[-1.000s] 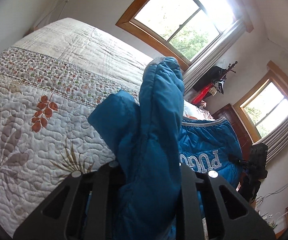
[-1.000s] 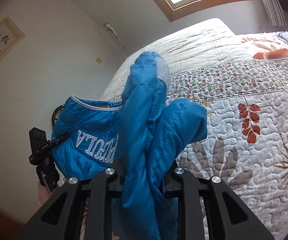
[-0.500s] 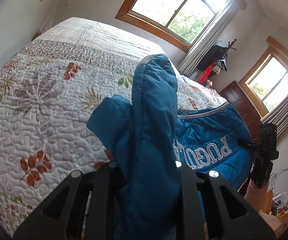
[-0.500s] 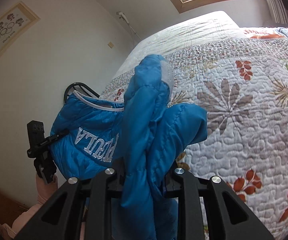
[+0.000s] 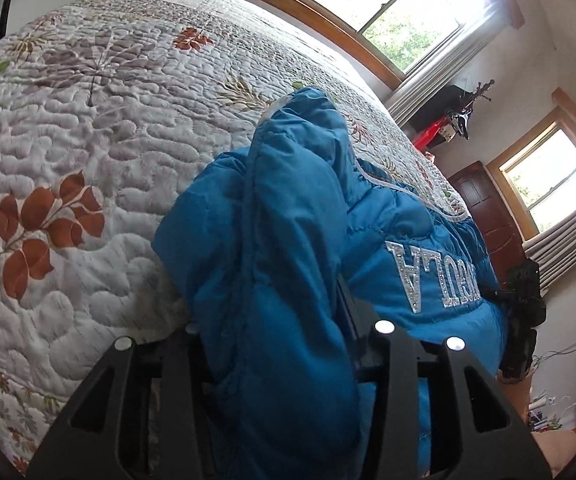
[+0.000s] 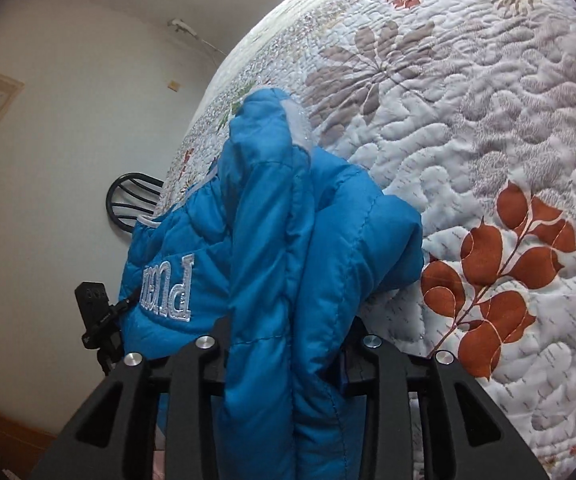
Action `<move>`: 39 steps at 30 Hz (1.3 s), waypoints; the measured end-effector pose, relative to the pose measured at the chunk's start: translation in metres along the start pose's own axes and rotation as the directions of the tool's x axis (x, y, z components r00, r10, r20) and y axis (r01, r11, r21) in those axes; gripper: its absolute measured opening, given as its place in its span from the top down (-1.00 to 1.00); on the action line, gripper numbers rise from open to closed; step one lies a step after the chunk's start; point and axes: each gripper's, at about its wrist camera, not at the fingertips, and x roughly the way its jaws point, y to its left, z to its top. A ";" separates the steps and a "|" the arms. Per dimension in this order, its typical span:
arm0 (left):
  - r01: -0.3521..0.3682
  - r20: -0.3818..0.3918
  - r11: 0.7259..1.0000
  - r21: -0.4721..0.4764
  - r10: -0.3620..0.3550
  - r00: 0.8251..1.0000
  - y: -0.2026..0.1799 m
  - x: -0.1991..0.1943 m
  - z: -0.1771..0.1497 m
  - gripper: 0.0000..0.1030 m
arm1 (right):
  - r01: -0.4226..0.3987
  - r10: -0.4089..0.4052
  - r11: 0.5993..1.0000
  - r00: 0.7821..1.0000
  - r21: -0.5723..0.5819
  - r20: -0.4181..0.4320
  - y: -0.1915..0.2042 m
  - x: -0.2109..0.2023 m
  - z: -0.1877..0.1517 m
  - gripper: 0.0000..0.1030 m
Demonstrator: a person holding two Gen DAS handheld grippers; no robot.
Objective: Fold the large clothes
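Observation:
A puffy blue jacket (image 5: 288, 200) with white lettering (image 5: 436, 272) hangs stretched between my two grippers, just above a quilted floral bedspread (image 5: 107, 140). My left gripper (image 5: 283, 320) has a thick bunch of the jacket between its fingers. Its jaws are opening, and the fabric still fills the gap. In the right wrist view, my right gripper (image 6: 288, 324) likewise has a bunch of the jacket (image 6: 271, 200) between its jaws. They too are opening, with the padding still against both fingers. The bedspread (image 6: 488, 120) lies close below.
Two wood-framed windows (image 5: 388, 12) and a dark wooden door (image 5: 488, 216) stand beyond the bed. A black chair back (image 6: 135, 204) is at the bedside near the white wall. A person's hand shows at the lower right of the left wrist view.
Both grippers have dropped toward the bedspread with the jacket, and the quilt now looms much closer. Both pairs of jaws stand wider apart than before.

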 end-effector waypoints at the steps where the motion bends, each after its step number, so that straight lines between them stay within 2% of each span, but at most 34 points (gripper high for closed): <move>1: 0.008 -0.003 1.000 -0.009 -0.008 1.000 0.001 0.000 0.000 0.16 | 0.002 -0.002 1.000 1.000 -0.007 0.002 0.001 -0.001 -0.001 0.31; 3: 0.003 -0.016 1.000 -0.021 -0.004 1.000 0.003 -0.002 0.003 -0.02 | 0.033 -0.033 0.998 0.999 -0.044 0.003 0.007 -0.004 -0.002 0.24; 6: -0.047 -0.031 0.999 -0.017 0.047 0.998 0.000 -0.012 0.007 -0.18 | 0.133 -0.132 0.987 0.991 -0.089 0.022 0.020 -0.022 -0.004 -0.07; 8: -0.076 -0.016 0.997 0.004 0.076 0.997 -0.002 -0.028 0.009 -0.22 | 0.193 -0.185 0.974 0.980 -0.115 0.074 0.027 -0.040 -0.004 -0.31; 11: -0.101 0.040 0.995 0.020 0.100 0.994 -0.005 -0.053 0.017 -0.27 | 0.264 -0.237 0.950 0.958 -0.167 0.161 0.043 -0.064 0.004 -0.45; 13: -0.125 0.086 0.991 0.049 0.121 0.989 -0.014 -0.063 0.029 -0.29 | 0.283 -0.246 0.935 0.952 -0.215 0.182 0.060 -0.068 0.014 -0.53; 16: -0.114 0.072 0.989 0.094 0.108 0.992 -0.029 -0.052 0.052 -0.35 | 0.306 -0.272 0.908 0.950 -0.287 0.155 0.081 -0.049 0.038 -0.55; 19: -0.153 0.026 0.977 0.149 0.151 0.988 -0.041 -0.021 0.070 -0.36 | 0.345 -0.327 0.878 0.939 -0.331 0.111 0.087 -0.016 0.059 -0.56; 22: -0.141 -0.025 0.978 0.152 0.147 0.989 -0.044 0.006 0.084 -0.36 | 0.349 -0.354 0.876 0.934 -0.332 0.050 0.080 0.012 0.076 -0.55; 24: -0.140 -0.051 0.977 0.161 0.150 0.987 -0.046 0.021 0.092 -0.29 | 0.353 -0.366 0.877 0.930 -0.325 0.020 0.075 0.027 0.084 -0.48; 25: -0.149 -0.070 0.975 0.166 0.162 0.984 -0.046 0.029 0.092 -0.22 | 0.351 -0.369 0.879 0.929 -0.322 0.007 0.072 0.033 0.087 -0.18; 26: -0.170 -0.081 0.971 0.169 0.185 0.979 -0.047 0.035 0.094 0.09 | 0.345 -0.366 0.884 0.930 -0.315 -0.009 0.070 0.037 0.089 0.12; 27: -0.188 -0.088 0.967 0.170 0.205 0.975 -0.048 0.039 0.096 0.34 | 0.337 -0.358 0.891 0.934 -0.306 -0.014 0.068 0.038 0.091 0.24; 28: -0.182 -0.095 0.970 0.164 0.199 0.975 -0.047 0.041 0.097 0.44 | 0.321 -0.342 0.896 0.940 -0.306 -0.015 0.069 0.038 0.092 0.50; 29: -0.171 -0.092 0.973 0.154 0.187 0.978 -0.046 0.041 0.100 0.58 | 0.304 -0.322 0.902 0.947 -0.306 -0.008 0.071 0.035 0.093 0.63; 32: -0.148 -0.032 0.982 0.121 0.153 0.988 -0.048 0.031 0.108 0.69 | 0.250 -0.248 0.926 0.968 -0.283 0.042 0.077 0.016 0.100 0.74; 35: -0.146 0.020 0.981 0.129 0.145 0.989 -0.055 0.027 0.118 0.69 | 0.236 -0.225 0.939 0.972 -0.250 0.072 0.078 0.008 0.113 0.75; 39: -0.183 -0.045 0.976 0.117 0.189 0.981 -0.041 0.056 0.127 0.68 | 0.273 -0.274 0.942 0.962 -0.194 0.027 0.055 0.033 0.126 0.75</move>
